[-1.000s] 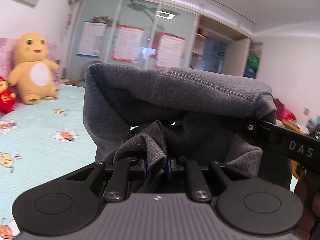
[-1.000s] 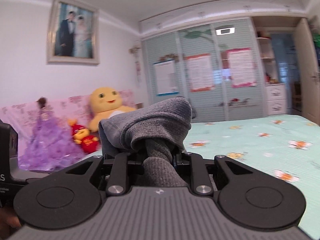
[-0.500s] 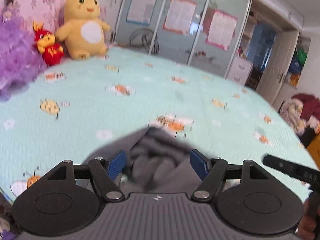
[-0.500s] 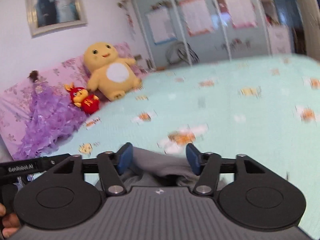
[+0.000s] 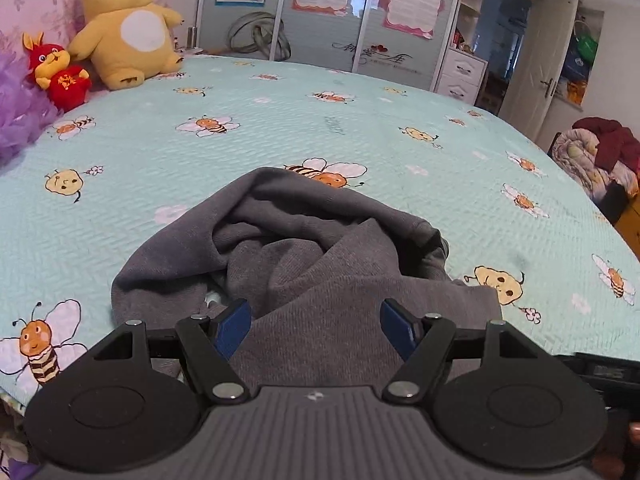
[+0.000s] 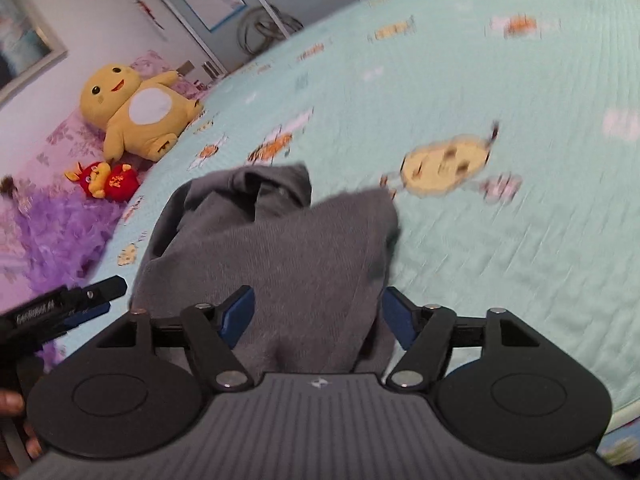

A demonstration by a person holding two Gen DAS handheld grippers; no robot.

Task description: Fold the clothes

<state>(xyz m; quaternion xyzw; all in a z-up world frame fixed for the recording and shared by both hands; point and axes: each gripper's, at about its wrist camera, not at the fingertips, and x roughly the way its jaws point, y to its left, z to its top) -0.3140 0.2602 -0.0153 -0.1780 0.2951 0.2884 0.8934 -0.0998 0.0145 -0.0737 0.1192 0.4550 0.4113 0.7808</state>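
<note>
A dark grey knit garment (image 5: 304, 248) lies crumpled in a heap on the bed's light green bee-print cover (image 5: 280, 128). My left gripper (image 5: 316, 326) hangs just over its near edge, open, blue pads wide apart with cloth lying between them and not pressed. In the right wrist view the same garment (image 6: 276, 256) lies in front of my right gripper (image 6: 316, 320), whose jaws are still opening; grey cloth lies loose between the pads. The left gripper's fingertip (image 6: 96, 292) pokes in from the left edge of that view.
A large yellow plush toy (image 5: 128, 20), a small red plush (image 5: 60, 76) and a purple frilly dress (image 5: 20, 116) sit at the head of the bed. Wardrobe doors (image 5: 332, 12) stand behind. A pile of bedding (image 5: 592, 156) lies off the bed's right side.
Both grippers let go of the grey garment and opened. It dropped from held-up in the air onto the bed, and both grippers sank and tilted down toward it.
</note>
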